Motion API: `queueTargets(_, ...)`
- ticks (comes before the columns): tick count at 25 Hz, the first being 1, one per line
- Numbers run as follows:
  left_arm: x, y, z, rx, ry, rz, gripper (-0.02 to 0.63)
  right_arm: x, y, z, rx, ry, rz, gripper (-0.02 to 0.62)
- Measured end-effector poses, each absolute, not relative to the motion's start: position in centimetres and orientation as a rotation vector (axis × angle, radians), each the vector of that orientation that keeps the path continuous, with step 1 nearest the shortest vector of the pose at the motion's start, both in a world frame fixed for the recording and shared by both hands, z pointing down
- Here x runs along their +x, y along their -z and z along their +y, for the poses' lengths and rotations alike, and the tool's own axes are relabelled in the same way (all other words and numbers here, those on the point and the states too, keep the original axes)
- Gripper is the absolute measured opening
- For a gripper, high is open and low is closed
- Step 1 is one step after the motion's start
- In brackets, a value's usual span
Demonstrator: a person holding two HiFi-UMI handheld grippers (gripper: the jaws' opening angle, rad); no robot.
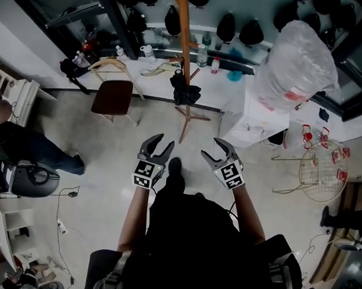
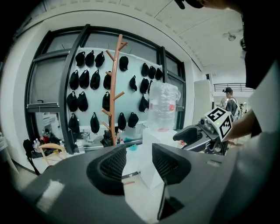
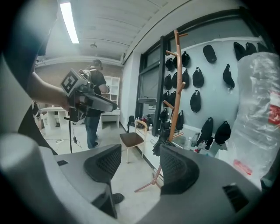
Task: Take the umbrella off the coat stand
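chair [image 1: 113, 97] at 10 o'clock, stand [image 1: 185, 52] with umbrella [image 1: 184, 90] at 12; left gripper [image 1: 163, 143], right gripper [image 1: 212, 147] part open, empty.

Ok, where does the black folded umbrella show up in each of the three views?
Head view: the black folded umbrella is at upper centre, hanging low on the pole.
Left gripper view: left of centre and small, against the pole's lower part.
Right gripper view: just right of centre, beside the pole.
Shared landmark: the orange-brown wooden coat stand it hangs on.
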State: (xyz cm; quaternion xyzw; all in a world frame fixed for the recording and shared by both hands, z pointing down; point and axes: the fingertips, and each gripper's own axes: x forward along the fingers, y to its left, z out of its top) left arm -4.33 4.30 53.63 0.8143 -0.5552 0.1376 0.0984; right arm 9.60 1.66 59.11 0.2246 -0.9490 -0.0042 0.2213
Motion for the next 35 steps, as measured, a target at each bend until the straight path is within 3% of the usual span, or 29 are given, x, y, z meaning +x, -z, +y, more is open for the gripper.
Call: queueTargets(35,-14.5,-55.0,-8.7,2.494,-0.382,-1.466,0.186,0.9,-58.7,-8.6,0.801,0.005,-2.516,0.279)
